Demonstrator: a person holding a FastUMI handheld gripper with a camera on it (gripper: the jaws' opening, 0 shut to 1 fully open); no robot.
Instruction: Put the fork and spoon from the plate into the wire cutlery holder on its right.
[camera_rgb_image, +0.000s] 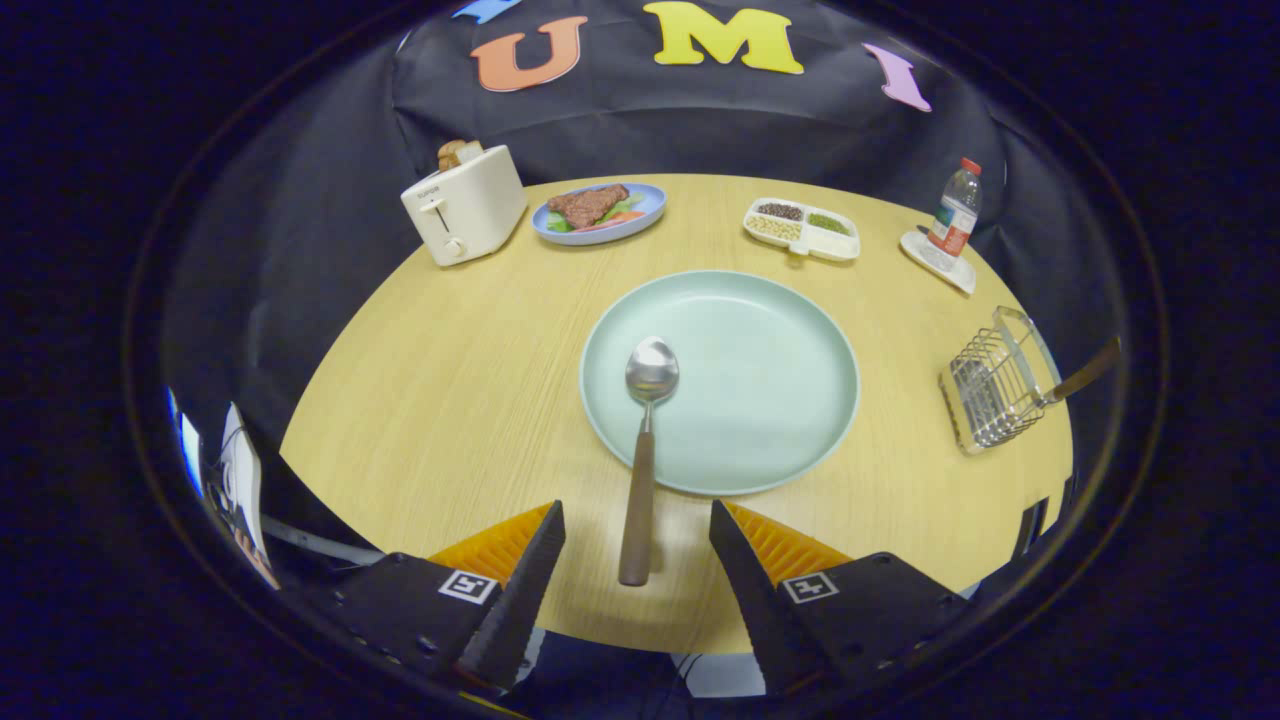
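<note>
A pale green plate (760, 400) lies in the middle of the round wooden table (450, 400). A spoon (645, 450) rests with its metal bowl on the plate and its brown handle sticking out over the rim toward me. My gripper (637, 525) is open, and the end of the spoon handle lies between its fingertips, touched by neither. To the right of the plate stands the wire cutlery holder (990, 390), with a brown-handled utensil (1085, 372) leaning out of it to the right; its head is hidden, so I cannot tell what it is.
At the back of the table stand a cream toaster (465, 205) with bread in it, a blue plate of food (598, 212), a divided white tray of grains (802, 228) and a water bottle (955, 215) on a white coaster. The table's front edge runs just under my fingers.
</note>
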